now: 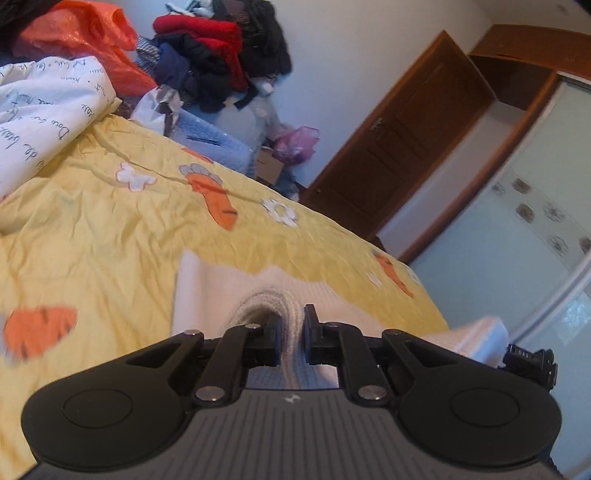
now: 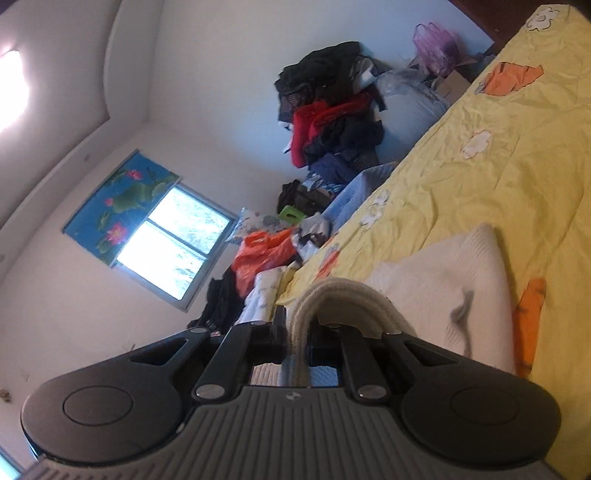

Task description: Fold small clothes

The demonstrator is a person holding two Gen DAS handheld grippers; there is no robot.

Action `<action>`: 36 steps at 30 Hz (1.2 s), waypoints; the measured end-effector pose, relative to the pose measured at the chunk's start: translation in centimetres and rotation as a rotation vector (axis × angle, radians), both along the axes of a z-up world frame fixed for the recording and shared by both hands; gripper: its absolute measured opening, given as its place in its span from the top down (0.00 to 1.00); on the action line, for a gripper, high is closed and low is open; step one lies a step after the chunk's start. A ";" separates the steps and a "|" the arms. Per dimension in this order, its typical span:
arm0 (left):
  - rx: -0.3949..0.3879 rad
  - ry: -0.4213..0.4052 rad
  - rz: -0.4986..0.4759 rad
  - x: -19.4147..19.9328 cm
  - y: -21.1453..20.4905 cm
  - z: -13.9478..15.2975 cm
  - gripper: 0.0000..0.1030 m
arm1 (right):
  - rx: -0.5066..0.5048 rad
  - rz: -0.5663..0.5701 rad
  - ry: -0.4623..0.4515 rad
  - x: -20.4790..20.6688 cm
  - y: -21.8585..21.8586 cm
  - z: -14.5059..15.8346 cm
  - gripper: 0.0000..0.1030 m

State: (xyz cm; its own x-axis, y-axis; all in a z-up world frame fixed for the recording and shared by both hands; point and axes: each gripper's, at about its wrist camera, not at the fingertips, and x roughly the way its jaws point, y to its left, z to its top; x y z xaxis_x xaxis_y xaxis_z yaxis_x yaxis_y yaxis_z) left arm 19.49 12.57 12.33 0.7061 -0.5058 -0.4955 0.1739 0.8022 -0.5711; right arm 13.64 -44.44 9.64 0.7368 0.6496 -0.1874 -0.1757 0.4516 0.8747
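Note:
A cream knitted garment lies on the yellow bed sheet. My left gripper is shut on a thick ribbed edge of it, and the fabric bunches up between the black fingers. In the right wrist view the same cream garment spreads out to the right, with a small grey mark on it. My right gripper is shut on another ribbed edge, which arches over the fingers. The tip of the right gripper shows at the lower right of the left wrist view.
A heap of red, black and blue clothes rises behind the bed, beside an orange plastic bag and a white printed quilt. A brown door and a wardrobe stand to the right. A window is at the far wall.

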 end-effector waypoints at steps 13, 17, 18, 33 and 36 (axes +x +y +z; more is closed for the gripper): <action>-0.164 0.125 0.212 9.4 2.1 -6.0 0.56 | 0.045 -0.172 0.194 11.6 -0.7 -8.3 0.26; 0.095 -0.131 0.292 7.0 -0.8 -2.8 0.02 | -0.227 -0.109 0.136 12.3 1.4 -5.6 0.26; 0.234 -0.156 0.269 7.3 -2.7 -2.6 0.02 | -0.382 -0.112 0.129 12.5 2.4 -4.9 0.26; 0.694 0.015 0.226 14.2 -9.1 -7.8 0.86 | -0.833 -0.099 0.010 15.4 7.4 -3.5 0.86; 0.738 0.085 0.273 15.0 -9.0 -10.6 0.86 | -0.877 -0.154 0.031 16.3 7.3 -4.7 0.87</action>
State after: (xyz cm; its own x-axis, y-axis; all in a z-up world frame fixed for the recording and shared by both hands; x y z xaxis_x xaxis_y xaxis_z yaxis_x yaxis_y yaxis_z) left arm 34.47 3.52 1.76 0.7028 0.1599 -0.6932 -0.1038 0.9870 0.1225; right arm 29.91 -37.10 4.99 0.7906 0.1573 -0.5917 -0.0397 0.9776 0.2068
